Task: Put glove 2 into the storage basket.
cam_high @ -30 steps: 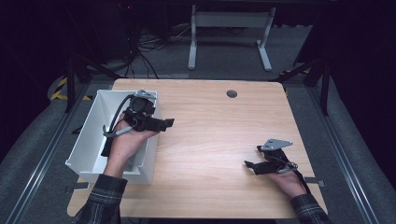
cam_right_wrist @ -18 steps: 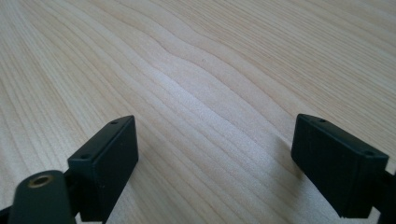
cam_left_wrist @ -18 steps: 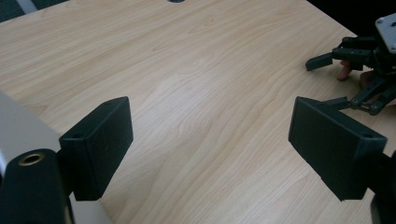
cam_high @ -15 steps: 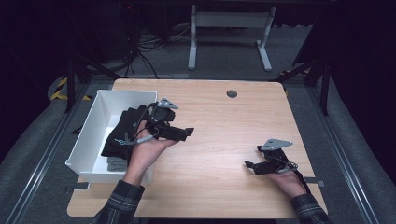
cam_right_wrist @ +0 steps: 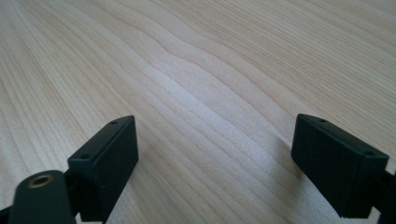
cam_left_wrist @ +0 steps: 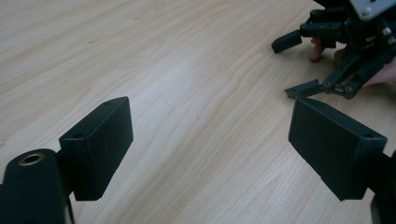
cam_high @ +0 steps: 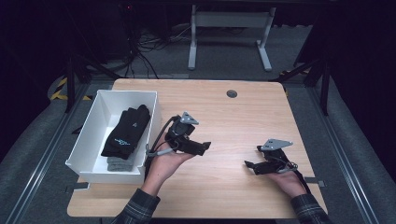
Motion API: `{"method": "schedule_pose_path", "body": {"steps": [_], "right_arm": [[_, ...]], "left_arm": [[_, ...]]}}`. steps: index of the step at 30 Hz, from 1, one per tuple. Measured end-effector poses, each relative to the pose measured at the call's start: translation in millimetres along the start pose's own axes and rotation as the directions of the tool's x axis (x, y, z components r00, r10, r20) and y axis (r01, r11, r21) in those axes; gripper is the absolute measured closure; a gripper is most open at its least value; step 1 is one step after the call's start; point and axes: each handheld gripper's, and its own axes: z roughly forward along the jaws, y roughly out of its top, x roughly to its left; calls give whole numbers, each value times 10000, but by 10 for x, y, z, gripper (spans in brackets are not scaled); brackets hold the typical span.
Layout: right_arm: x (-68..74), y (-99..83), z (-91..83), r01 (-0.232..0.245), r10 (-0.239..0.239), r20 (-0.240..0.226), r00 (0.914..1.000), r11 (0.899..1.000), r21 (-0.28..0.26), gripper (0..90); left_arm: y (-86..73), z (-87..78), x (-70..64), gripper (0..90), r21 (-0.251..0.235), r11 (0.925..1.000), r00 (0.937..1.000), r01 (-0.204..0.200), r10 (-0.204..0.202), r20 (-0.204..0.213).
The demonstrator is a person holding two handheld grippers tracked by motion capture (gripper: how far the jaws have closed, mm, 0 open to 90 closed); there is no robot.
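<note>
A white bin (cam_high: 88, 140) stands at the table's left edge with a black sock pair (cam_high: 127, 130) lying in it on top of a grey one (cam_high: 119, 163). My left gripper (cam_high: 203, 147) sits just right of the bin over bare wood, open, jaws wide apart with nothing between them (cam_left_wrist: 210, 140). My right gripper (cam_high: 250, 164) rests low near the front right of the table, also open and empty (cam_right_wrist: 215, 158). The left gripper view shows the right gripper (cam_left_wrist: 303, 65) farther off at upper right.
The wooden table (cam_high: 224, 116) has a small round grommet (cam_high: 231, 94) near its far edge. Beyond the table stand a desk frame's legs (cam_high: 229, 37) and cables (cam_high: 140, 51) on the dark floor.
My left gripper has moved out of the bin and to the right, over the table's middle, leaving the black socks in the bin. The right gripper has stayed put.
</note>
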Motion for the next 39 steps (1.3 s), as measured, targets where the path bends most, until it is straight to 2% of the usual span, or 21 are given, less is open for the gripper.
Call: {"method": "schedule_pose_path", "body": {"steps": [3,5,15,22,26,32,39], "right_arm": [[1,0,-1,11,-11,-5,10000,10000,1,154],[2,-1,-1,19,-19,-7,10000,10000,1,154],[2,-1,-1,21,-21,-8,10000,10000,2,153],[2,-1,-1,17,-17,-12,10000,10000,1,153],[2,-1,-1,16,-16,-11,10000,10000,2,153],[3,-1,-1,14,-14,-4,10000,10000,0,153],[3,-1,-1,14,-14,-3,10000,10000,1,153]], "left_arm": [[-75,138,-62,146,232,9994,9997,-253,251,79],[-127,205,-81,146,207,9993,9994,-299,296,160],[-355,446,-126,135,523,9969,9981,-592,582,199],[-488,556,-137,127,550,9950,9965,-832,825,147],[-593,612,-112,124,390,9960,9966,-808,803,163],[-717,704,-107,117,433,9952,9961,-877,871,149],[-806,794,-108,95,754,9915,9943,-1062,1064,13]]}}
